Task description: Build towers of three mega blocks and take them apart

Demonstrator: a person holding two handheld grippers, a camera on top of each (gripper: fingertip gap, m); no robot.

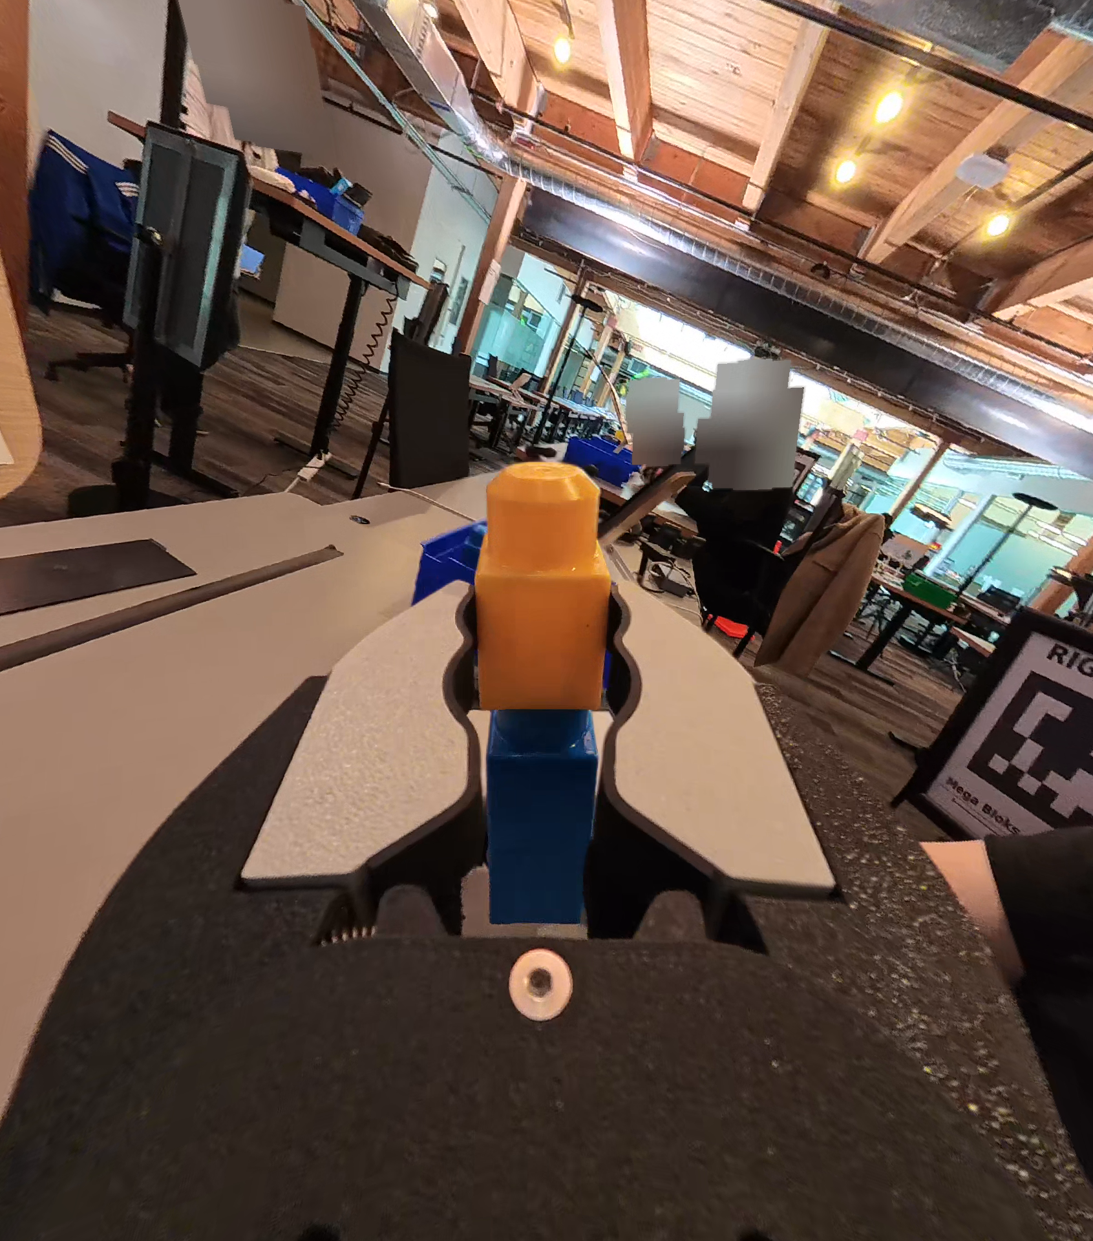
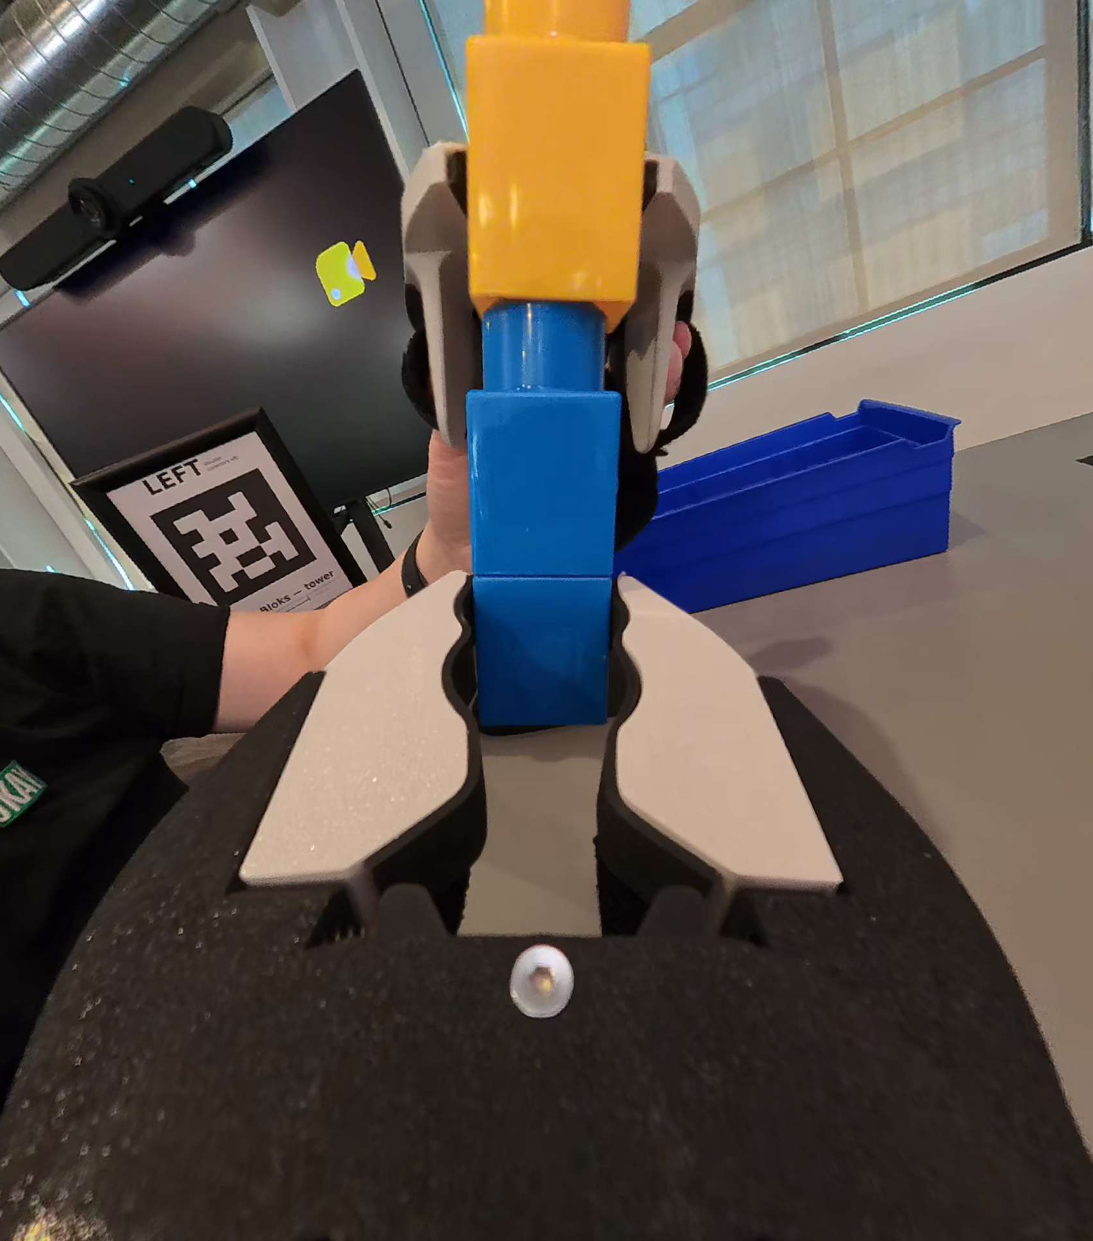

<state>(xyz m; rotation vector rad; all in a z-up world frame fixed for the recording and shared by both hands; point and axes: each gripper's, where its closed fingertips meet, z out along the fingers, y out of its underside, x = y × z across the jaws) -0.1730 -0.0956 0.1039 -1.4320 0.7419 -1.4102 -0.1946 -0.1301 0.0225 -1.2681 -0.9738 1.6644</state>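
The left hand-held gripper [image 1: 540, 661] is clamped on the orange block [image 1: 540, 628], the right hand-held gripper [image 2: 542, 655] on the bottom blue block [image 2: 542, 648], at 12 o'clock. The tower is above the surface [image 2: 933, 671]. A crooked pull may free the middle blue block [image 2: 542, 480], which could fall.

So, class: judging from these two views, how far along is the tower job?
Done: three blocks are stacked, orange block on the middle blue block on the bottom blue block. In hand: the left gripper is shut on the orange block and the right gripper on the bottom one; the orange block sits partly raised on its peg. Whether it is being pressed on or pulled off is unclear. Left: emptying into the blue bin, perhaps.
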